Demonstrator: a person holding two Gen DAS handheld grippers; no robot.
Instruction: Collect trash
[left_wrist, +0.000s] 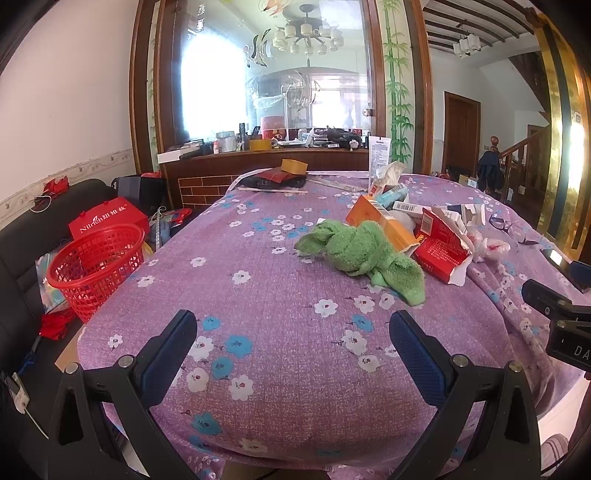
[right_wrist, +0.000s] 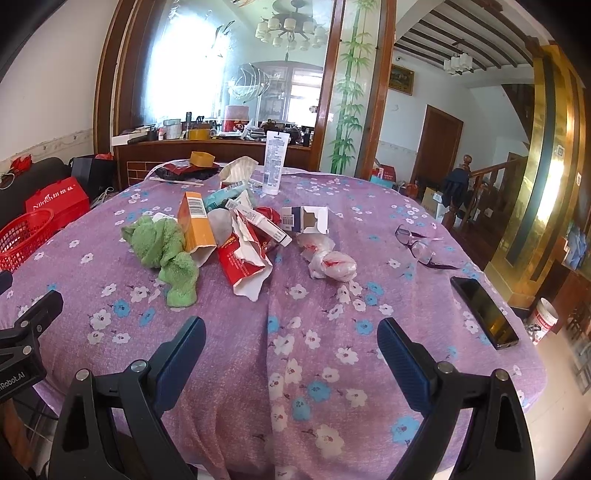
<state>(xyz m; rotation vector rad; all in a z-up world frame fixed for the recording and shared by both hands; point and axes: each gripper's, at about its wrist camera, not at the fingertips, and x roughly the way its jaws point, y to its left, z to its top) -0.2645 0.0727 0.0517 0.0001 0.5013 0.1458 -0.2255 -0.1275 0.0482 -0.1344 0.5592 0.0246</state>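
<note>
Nothing looked collected at this point: the red basket (left_wrist: 96, 266) sat off the table's left edge, and what showed of its inside through the mesh looked empty, though its bottom was not fully visible. Both grippers hung over the near part of the purple floral cloth (left_wrist: 266, 302), well short of the litter. The left gripper (left_wrist: 291, 332) had its jaws spread wide with nothing between them; the right gripper (right_wrist: 291, 339) was likewise spread and empty. The trash lay in a heap mid-table: an orange box (right_wrist: 195, 225) leaning on the pile, a torn red packet (right_wrist: 242, 258) just in front of it, a white-blue carton (right_wrist: 304, 219) behind and to the right, a crumpled wad (right_wrist: 330, 264) with red marks near the packet, and a tissue pack (right_wrist: 238, 170) further back beside a white tube (right_wrist: 275, 162). A green towel (right_wrist: 166, 254) touched the orange box on its left; I judged it probably not trash, but could not be sure. Glasses (right_wrist: 421, 245) and a phone (right_wrist: 484, 314) lay apart on the right and likely should stay. So the whole job remained: every piece still had to be picked and carried across to the basket, which was well apart from the heap. The right gripper seemed the nearer one to the packet and wad.
</note>
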